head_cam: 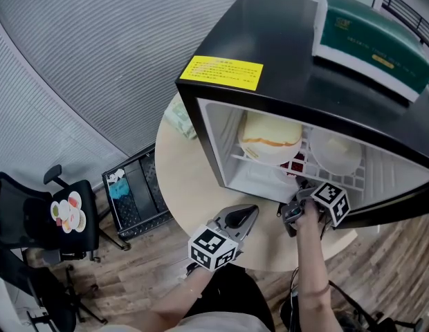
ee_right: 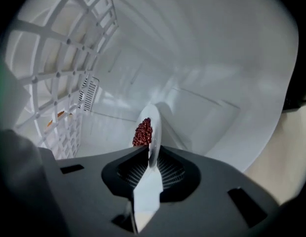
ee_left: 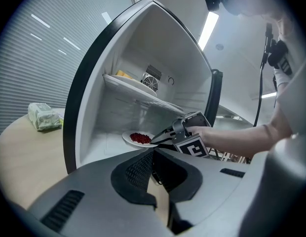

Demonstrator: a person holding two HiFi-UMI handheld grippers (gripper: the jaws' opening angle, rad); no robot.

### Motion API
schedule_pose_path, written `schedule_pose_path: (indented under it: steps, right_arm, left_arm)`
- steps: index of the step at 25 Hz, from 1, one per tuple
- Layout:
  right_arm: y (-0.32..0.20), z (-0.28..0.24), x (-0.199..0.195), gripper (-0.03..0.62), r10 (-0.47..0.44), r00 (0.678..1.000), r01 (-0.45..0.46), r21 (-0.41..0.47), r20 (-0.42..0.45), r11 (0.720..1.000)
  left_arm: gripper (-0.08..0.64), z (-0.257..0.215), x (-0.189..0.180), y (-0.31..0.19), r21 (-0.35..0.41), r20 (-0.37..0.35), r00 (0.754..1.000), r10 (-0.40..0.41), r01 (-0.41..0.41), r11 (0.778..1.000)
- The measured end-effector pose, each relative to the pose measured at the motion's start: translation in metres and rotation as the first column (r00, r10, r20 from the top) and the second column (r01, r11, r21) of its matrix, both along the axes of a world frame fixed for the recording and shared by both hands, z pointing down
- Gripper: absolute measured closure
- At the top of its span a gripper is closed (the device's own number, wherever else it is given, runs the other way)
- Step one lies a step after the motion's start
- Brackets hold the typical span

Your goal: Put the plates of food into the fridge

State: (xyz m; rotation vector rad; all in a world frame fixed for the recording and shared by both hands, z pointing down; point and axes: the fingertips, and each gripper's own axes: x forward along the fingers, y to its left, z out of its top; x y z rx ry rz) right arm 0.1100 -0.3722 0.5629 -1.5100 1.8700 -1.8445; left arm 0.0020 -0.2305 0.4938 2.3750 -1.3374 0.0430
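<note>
A black mini fridge [head_cam: 270, 61] stands open on a round table [head_cam: 194, 185]. My right gripper [head_cam: 302, 184] reaches into its lower compartment, shut on the rim of a white plate of red berries [ee_right: 152, 132]. In the left gripper view the plate [ee_left: 138, 138] sits low over the fridge floor, with the right gripper [ee_left: 154, 141] at its near edge. On the wire shelf above are a plate of pale layered food [head_cam: 271, 138] and a white plate [head_cam: 335, 152]. My left gripper [head_cam: 248, 213] hovers over the table before the fridge, shut and empty.
A green box [head_cam: 370, 37] lies on top of the fridge. A wrapped pale bundle [head_cam: 178, 120] rests on the table left of the fridge. On the wooden floor stand a black crate [head_cam: 135, 192] and a black chair [head_cam: 55, 216].
</note>
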Motion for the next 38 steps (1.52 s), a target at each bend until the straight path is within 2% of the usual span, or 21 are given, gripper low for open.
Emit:
schedule_pose_path:
  steps: [3, 8, 12, 15, 18, 20, 26, 29, 32, 38]
  right_arm:
    - [0.001, -0.001, -0.004, 0.533, -0.026, 0.998, 0.027, 0.017, -0.05, 0.999]
    - [0.002, -0.008, -0.014, 0.442, -0.065, 0.99, 0.073, 0.068, -0.121, 0.995]
    - [0.004, -0.012, -0.015, 0.41, -0.113, 0.962, 0.142, 0.104, -0.249, 0.984]
    - [0.004, -0.015, -0.015, 0.403, -0.137, 0.916, 0.201, 0.135, -0.378, 0.97]
    - [0.007, -0.014, -0.015, 0.4, -0.171, 0.831, 0.283, 0.14, -0.529, 0.949]
    - [0.01, -0.011, -0.015, 0.4, -0.181, 0.791, 0.313, 0.133, -0.584, 0.94]
    - [0.014, -0.004, -0.01, 0.394, -0.2, 0.739, 0.349, 0.112, -0.643, 0.93]
    - [0.014, -0.003, -0.007, 0.371, -0.191, 0.748, 0.337, 0.116, -0.635, 0.934]
    - [0.013, -0.001, -0.002, 0.31, -0.172, 0.763, 0.315, 0.126, -0.623, 0.941]
    - [0.013, -0.019, 0.002, 0.304, -0.094, 0.716, 0.333, 0.22, -0.691, 0.917]
  left_arm:
    - [0.555, -0.002, 0.0, -0.001, 0.001, -0.004, 1.0, 0.003, -0.003, 1.0]
    - [0.555, -0.003, -0.004, -0.001, 0.004, -0.002, 1.0, 0.006, -0.006, 1.0]
    - [0.555, -0.004, -0.007, 0.001, 0.004, -0.006, 1.0, 0.009, -0.008, 1.0]
    - [0.555, -0.004, -0.008, 0.003, 0.003, -0.007, 1.0, 0.014, -0.014, 1.0]
    - [0.555, -0.004, -0.008, 0.005, 0.003, -0.011, 1.0, 0.019, -0.019, 1.0]
    - [0.555, -0.004, -0.01, 0.006, 0.003, -0.013, 1.0, 0.022, -0.022, 1.0]
    - [0.555, -0.003, -0.013, 0.009, 0.002, -0.015, 1.0, 0.027, -0.027, 1.0]
    - [0.555, -0.003, -0.013, 0.011, 0.0, -0.019, 0.999, 0.031, -0.031, 1.0]
    - [0.556, -0.003, -0.011, 0.013, 0.001, -0.021, 0.999, 0.036, -0.036, 0.999]
    - [0.555, -0.003, -0.011, 0.017, 0.0, -0.021, 0.999, 0.04, -0.04, 0.999]
